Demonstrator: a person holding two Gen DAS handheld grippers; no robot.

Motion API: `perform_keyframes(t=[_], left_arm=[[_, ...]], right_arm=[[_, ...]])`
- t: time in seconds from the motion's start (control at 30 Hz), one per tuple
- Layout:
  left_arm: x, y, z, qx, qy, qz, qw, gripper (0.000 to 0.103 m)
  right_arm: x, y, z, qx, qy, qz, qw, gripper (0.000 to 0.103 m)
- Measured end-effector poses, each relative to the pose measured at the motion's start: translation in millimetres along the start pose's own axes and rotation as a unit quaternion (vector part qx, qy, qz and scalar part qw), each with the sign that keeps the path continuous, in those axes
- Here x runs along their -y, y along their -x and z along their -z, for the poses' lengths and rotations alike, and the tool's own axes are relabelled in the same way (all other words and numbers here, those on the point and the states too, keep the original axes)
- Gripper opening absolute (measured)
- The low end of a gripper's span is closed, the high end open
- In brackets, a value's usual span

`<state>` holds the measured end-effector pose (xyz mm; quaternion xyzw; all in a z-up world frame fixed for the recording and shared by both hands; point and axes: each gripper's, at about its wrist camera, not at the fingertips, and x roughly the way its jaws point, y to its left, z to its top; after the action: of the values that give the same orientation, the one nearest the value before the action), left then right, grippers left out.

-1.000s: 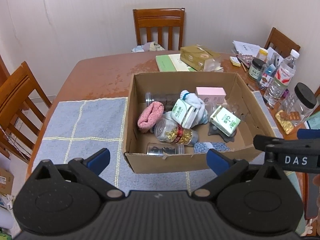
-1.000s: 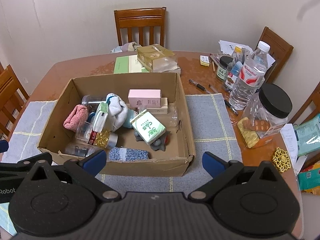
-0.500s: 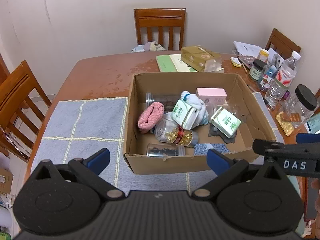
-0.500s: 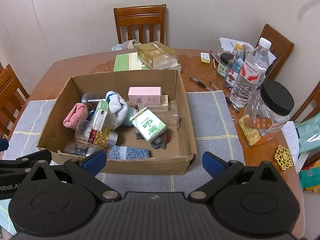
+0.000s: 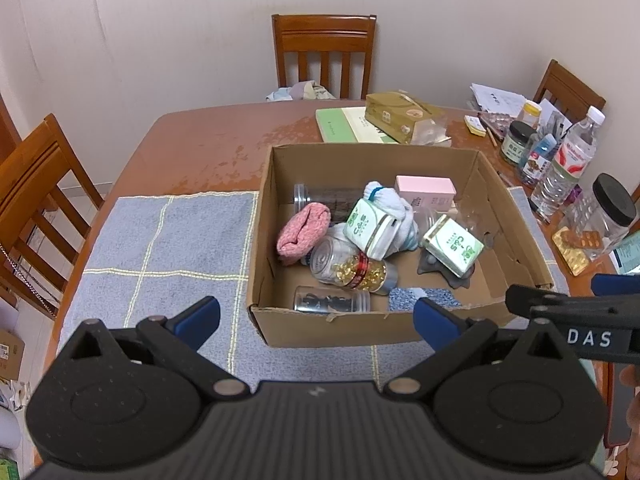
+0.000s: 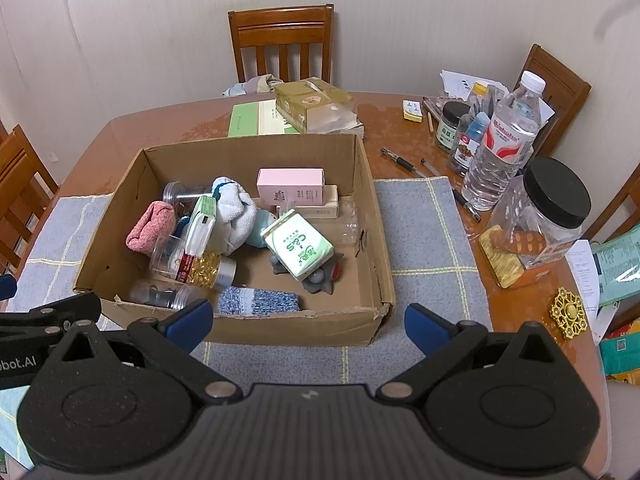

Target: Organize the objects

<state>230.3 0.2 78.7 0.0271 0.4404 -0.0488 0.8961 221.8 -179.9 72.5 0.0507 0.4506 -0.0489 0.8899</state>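
Left gripper [image 5: 316, 314] hung w/ jaws wide apart, empty, above near wall of open brown cardboard box [image 5: 508, 208]; rolled pink sock [image 5: 302, 232] lay inside, left.

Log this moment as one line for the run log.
left gripper: open, empty | right gripper: open, empty | both short of cardboard box | box full: pink sock, jars, cartons | nothing removed yet

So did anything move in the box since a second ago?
Nothing in the cardboard box moved. Both cameras drifted slightly, so the box sits a little differently in view. The left gripper and right gripper stayed open and empty. The pink sock and green carton lie as before.
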Motion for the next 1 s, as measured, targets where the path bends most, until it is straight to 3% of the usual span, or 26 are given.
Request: perform_keyframes(t=[1.0], left_arm=[[0.1, 0.4, 0.9, -0.003, -0.003, -0.001, 1.0000, 0.102]], right_arm=[[-2.7, -0.5, 0.6, -0.005, -0.002, -0.003, 1.000, 0.103]])
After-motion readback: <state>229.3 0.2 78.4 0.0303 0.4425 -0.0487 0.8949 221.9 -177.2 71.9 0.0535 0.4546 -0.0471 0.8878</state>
